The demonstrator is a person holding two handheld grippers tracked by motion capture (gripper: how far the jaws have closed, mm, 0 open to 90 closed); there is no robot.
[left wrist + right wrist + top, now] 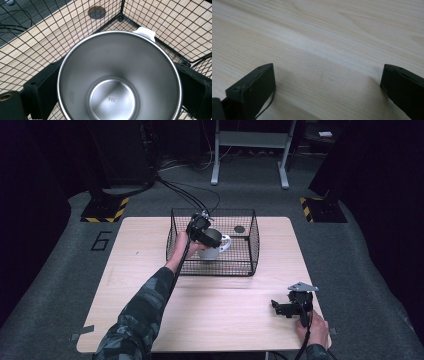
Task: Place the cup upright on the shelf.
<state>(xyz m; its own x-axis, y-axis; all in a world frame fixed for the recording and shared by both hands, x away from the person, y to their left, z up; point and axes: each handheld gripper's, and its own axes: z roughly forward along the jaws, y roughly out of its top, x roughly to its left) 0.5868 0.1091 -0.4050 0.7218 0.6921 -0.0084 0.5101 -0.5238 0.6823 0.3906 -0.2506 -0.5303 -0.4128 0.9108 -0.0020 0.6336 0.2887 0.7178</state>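
The left tool (pixel 202 231) reaches into the wire basket (pixel 250 251) and pinches a steel cup (pixel 214 243), one black jaw pressed against each side of it, as the left gripper view shows. The cup (pixel 120 77) sits inside the basket, toward its left half, mouth up, with its white handle (pixel 145 32) pointing away from the tool toward a basket corner.

The main risk, as I judge it, is the grip itself. The jaws bear on a smooth, rounded wall, so the cup could slide or twist out if it is lifted or tilted quickly. It could then knock the basket wall, and the light basket could shift on the surface (pixel 150 250). The handle could also catch in the mesh (pixel 175 22) if the cup is swung toward that corner. The cable trailing from the tool runs over the back of the basket and might snag on its rim.

Whether the cup rests on the basket floor or hangs just above it cannot be told; its base is hidden from every view. A dark round patch (pixel 97 12) lies beyond the cup; what it is stays unclear.

Well to the right of the basket, near the front edge, the right tool (pixel 286 309) rests low over bare wood with its jaws spread wide and nothing between them.
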